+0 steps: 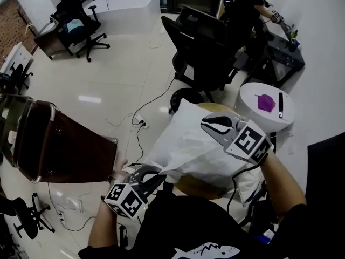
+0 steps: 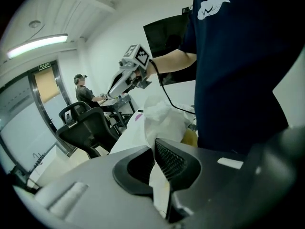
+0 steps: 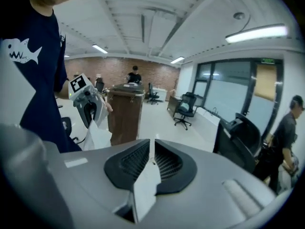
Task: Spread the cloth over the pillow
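Note:
A white cloth hangs stretched between my two grippers in front of the person's body. Under it a tan pillow shows at the near edge and again at the far edge. My left gripper is low and near, shut on the cloth's near corner; in the left gripper view the cloth is pinched between that gripper's pads. My right gripper is higher and farther, shut on a thin fold of cloth that runs through its narrow jaw gap.
A brown wooden cabinet stands to the left. A black office chair is beyond the pillow. A round white table with a purple object sits at right. Cables trail over the pale floor.

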{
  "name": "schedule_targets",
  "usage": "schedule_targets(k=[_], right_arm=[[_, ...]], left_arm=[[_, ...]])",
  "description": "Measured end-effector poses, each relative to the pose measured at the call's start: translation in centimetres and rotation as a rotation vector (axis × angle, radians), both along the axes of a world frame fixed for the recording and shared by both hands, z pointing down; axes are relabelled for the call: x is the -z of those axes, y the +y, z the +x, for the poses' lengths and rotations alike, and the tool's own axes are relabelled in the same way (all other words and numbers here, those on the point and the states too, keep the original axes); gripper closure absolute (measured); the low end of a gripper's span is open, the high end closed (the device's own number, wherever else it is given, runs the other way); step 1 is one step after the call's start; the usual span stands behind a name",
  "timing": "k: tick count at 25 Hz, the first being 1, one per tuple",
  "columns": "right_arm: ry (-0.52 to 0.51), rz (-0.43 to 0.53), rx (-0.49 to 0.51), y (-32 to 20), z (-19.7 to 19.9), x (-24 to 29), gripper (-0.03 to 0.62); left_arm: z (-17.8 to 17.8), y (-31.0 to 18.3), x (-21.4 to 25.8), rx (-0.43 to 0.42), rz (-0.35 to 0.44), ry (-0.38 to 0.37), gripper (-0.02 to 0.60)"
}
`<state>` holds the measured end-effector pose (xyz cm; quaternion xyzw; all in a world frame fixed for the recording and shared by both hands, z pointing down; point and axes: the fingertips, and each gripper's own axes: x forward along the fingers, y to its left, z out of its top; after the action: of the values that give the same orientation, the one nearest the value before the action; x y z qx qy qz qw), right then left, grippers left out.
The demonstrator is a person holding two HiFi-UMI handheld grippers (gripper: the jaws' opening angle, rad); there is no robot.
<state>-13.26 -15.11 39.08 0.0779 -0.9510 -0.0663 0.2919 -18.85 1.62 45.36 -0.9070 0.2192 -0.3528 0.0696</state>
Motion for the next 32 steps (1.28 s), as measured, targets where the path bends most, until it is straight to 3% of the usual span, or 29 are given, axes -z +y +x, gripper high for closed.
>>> schedule_targets(k=[4,9,14,19,24,27,32], right_arm=[[0.149,-0.039,0.197,0.5,-3.0,-3.3,0.489],[0.353,-0.138,0.356,1.2,-5.1,-9.9,0.463],[0.564,-0.220,0.417,0.3,-5.2,-17.0,0.453],[0.672,-0.270,0.415,-0.9,-5.3,-21.1,0.453],[0.715,-0.280,0.446,0.0,-5.0,-22.5,0.471],[0.724,-0.260,0.470,0.8,-4.5,-22.5,0.574],[0.632,-0.217,0.451,0.7,-4.0,-19.9,0.579]], left_arm=[[1.7,3.3,0.4,0.014,-0.039,0.046,0.581],[2.9,6.0,-0.6,0.036,-0.074,0.084,0.581],[3.3,6.6,-0.3,0.073,-0.088,0.096,0.581],[3.6,6.9,-0.9,0.086,-0.101,0.116,0.581],[3.3,6.8,-1.6,0.083,-0.111,0.105,0.581],[3.0,6.7,-2.1,0.076,-0.105,0.091,0.581],[2.4,5.7,-1.6,0.087,-0.080,0.068,0.581]])
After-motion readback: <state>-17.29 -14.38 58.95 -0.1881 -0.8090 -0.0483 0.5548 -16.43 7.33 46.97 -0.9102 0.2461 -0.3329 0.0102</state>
